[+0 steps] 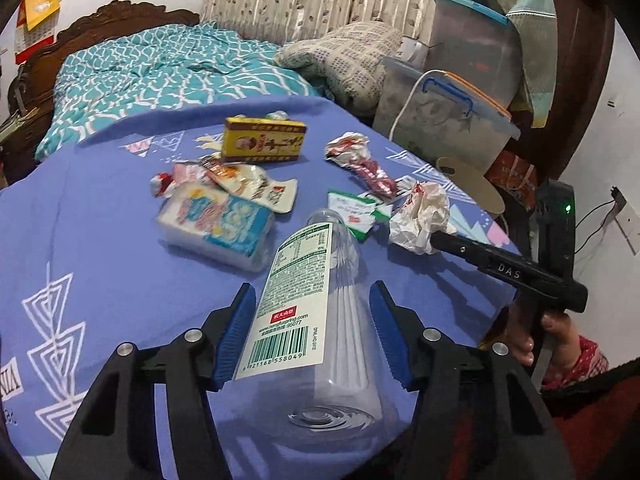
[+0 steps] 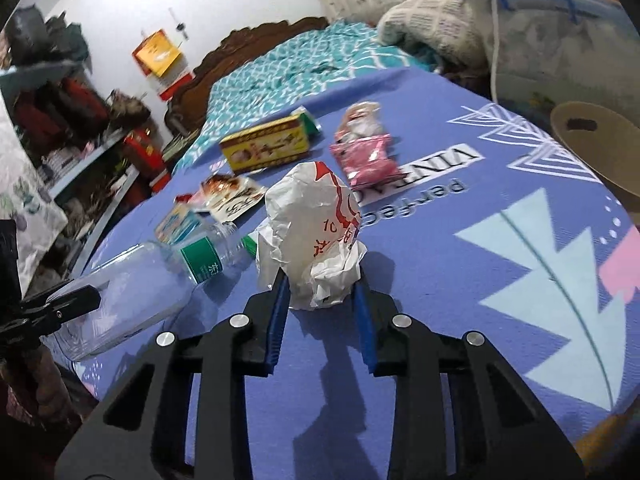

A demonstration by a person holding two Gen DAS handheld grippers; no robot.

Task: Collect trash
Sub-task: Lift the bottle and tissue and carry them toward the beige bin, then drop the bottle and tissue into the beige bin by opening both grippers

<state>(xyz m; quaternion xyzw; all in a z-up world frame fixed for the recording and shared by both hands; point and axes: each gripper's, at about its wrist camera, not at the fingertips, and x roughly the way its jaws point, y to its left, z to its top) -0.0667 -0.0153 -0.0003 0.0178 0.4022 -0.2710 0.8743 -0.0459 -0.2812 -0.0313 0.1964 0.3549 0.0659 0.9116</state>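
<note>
Trash lies on a blue patterned cloth (image 1: 80, 240). A clear plastic bottle (image 1: 316, 300) with a white-green label lies between the open jaws of my left gripper (image 1: 312, 300); the blue pads stand beside it with small gaps. In the right wrist view the bottle (image 2: 132, 280) lies at the left. My right gripper (image 2: 320, 284) is shut on a crumpled white paper wrapper (image 2: 312, 232) with red print; it also shows in the left wrist view (image 1: 420, 216). A yellow box (image 1: 262, 140), a tissue pack (image 1: 216, 228), snack wrappers (image 1: 248, 184) and a pink wrapper (image 1: 360, 160) lie beyond.
A bed with a teal quilt (image 1: 160, 68) lies behind the cloth. Plastic storage boxes (image 1: 448, 112) and a folded blanket (image 1: 352, 60) stand at the back right. A tan round stool seat (image 2: 596, 148) is by the right edge. Cluttered shelves (image 2: 60, 120) are at the left.
</note>
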